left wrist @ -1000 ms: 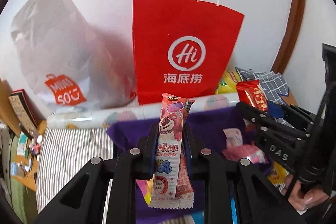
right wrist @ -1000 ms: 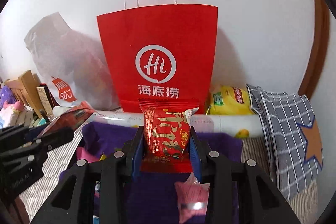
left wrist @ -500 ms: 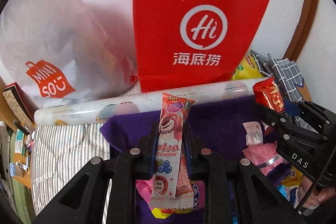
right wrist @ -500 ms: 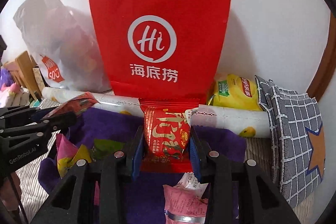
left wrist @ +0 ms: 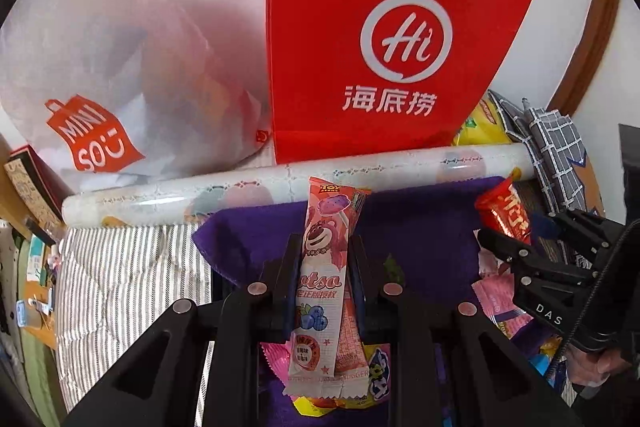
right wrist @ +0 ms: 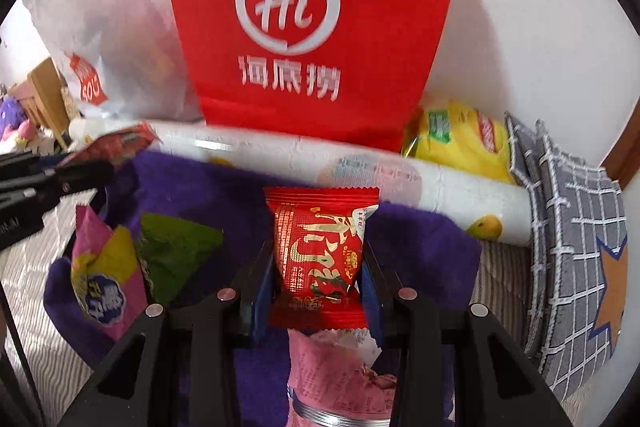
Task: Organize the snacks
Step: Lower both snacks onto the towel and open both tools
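Jaws of left gripper (left wrist: 325, 267) tight around pink snack stick (left wrist: 320, 291), right gripper (right wrist: 319, 269) around red packet (right wrist: 318, 259), before upright red paper bag (right wrist: 312, 7).

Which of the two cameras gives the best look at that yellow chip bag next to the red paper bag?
The right wrist view: the yellow chip bag lies there with its front and labels in sight, right of the red paper bag. The left wrist view shows only a yellow sliver behind that bag's edge.

Pink snack stick (left wrist: 324, 267) between fingers (left wrist: 290, 267)
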### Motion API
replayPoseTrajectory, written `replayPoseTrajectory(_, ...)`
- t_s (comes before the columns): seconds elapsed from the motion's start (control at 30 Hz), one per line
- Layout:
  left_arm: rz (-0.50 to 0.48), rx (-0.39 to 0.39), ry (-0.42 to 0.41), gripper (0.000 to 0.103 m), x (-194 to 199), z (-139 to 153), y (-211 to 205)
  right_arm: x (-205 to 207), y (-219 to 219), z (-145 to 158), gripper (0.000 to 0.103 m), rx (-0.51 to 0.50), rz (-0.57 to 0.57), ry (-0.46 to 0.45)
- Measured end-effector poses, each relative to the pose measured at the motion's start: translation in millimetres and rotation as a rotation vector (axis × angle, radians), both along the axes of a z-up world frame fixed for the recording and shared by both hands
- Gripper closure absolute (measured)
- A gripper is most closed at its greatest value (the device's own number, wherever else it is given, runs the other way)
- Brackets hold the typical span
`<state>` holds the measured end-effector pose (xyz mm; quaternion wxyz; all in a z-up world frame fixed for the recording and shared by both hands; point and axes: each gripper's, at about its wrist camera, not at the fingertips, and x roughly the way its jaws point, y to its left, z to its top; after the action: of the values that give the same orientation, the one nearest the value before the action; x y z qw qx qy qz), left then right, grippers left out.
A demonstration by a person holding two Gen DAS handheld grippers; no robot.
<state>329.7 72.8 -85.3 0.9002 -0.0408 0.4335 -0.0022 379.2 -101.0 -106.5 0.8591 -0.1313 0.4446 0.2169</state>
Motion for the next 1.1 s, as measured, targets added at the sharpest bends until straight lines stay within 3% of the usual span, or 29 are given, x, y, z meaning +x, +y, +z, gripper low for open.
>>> replayPoseTrajectory(0.5, -0.017, -0.011, 0.044, 0.081, 4, -14, -4, 7, -3, -24, 0.066, -0.036, -0.007, 0.056)
replayPoseTrajectory(1.1, -0.027, -0.003, 0.063, 0.08, 4, -14, -9, 0, -1, -9, 0.065, -0.046, 0.0, 0.015)
